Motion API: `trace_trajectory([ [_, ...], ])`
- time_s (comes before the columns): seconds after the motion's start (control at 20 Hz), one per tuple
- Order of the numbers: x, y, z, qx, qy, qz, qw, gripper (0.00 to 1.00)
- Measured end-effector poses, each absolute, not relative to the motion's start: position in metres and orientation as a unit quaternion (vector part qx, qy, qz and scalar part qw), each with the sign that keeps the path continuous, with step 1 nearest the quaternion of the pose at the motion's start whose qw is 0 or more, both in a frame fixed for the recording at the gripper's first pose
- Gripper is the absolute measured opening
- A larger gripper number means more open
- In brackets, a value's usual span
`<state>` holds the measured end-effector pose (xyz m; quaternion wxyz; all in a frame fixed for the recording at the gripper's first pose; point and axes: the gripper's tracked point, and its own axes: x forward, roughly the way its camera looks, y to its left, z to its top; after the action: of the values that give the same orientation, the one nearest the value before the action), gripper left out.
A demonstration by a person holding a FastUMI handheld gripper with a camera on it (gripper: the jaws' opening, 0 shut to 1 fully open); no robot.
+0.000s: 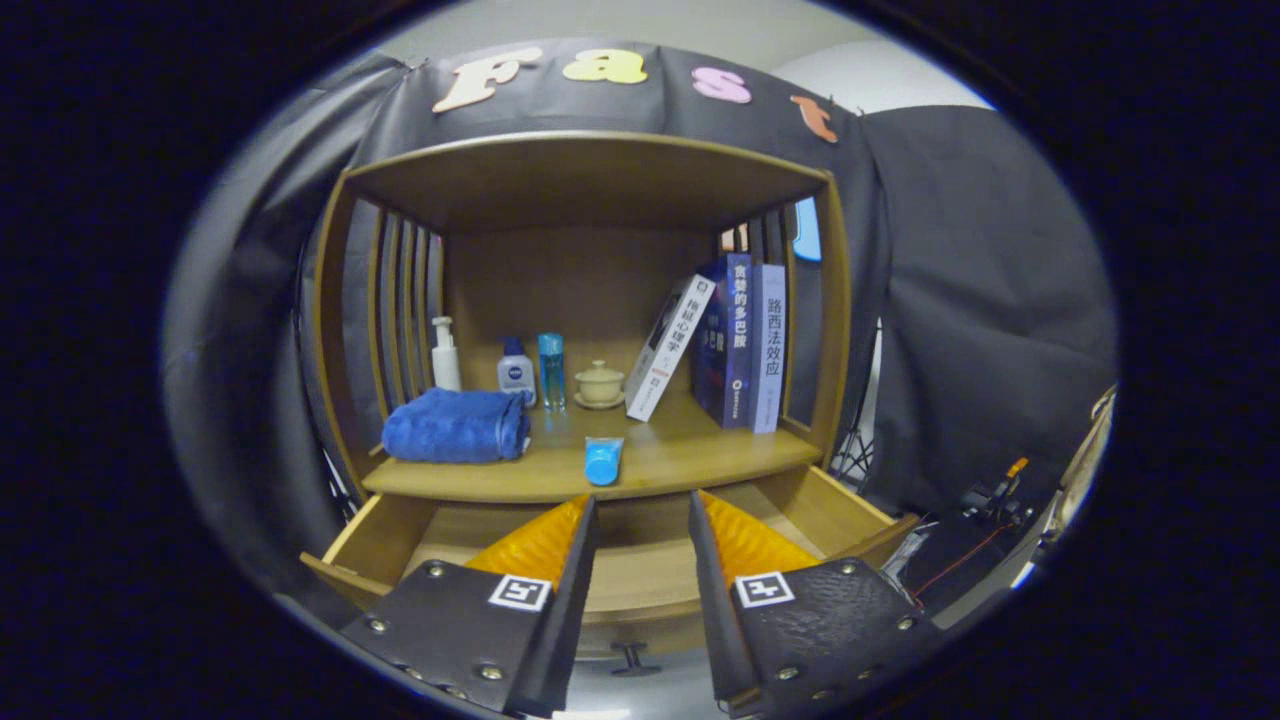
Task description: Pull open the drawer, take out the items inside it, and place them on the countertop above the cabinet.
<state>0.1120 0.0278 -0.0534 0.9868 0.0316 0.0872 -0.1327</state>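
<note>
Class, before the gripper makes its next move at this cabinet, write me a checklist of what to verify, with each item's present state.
1. Drawer pulled open: ok; it stands out from under the countertop, its knob toward the camera.
2. Gripper free: ok; fingers spread apart above the drawer, nothing between them.
3. Drawer contents left: cannot tell; the floor seen between the fingers is bare, but the fingers hide both sides.
4. Blue tube on the countertop: ok; it lies at the front edge.
5. Room to set more down: ok; bare wood to the right of the tube, before the books.
</note>
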Motion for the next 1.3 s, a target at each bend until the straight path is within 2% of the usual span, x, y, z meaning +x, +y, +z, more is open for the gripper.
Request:
trace_trajectory([
  [0.25,0.072,0.030,-0.086,0.067,0.082,-0.141,0.984,0.53],
  [0.45,0.046,0.030,-0.120,0.079,0.112,-0.141,0.981,0.53],
  [0.6,0.039,0.032,-0.139,0.096,0.128,-0.141,0.977,0.96],
  [1.3,0.050,0.061,-0.198,0.127,0.180,-0.082,0.972,0.97],
])
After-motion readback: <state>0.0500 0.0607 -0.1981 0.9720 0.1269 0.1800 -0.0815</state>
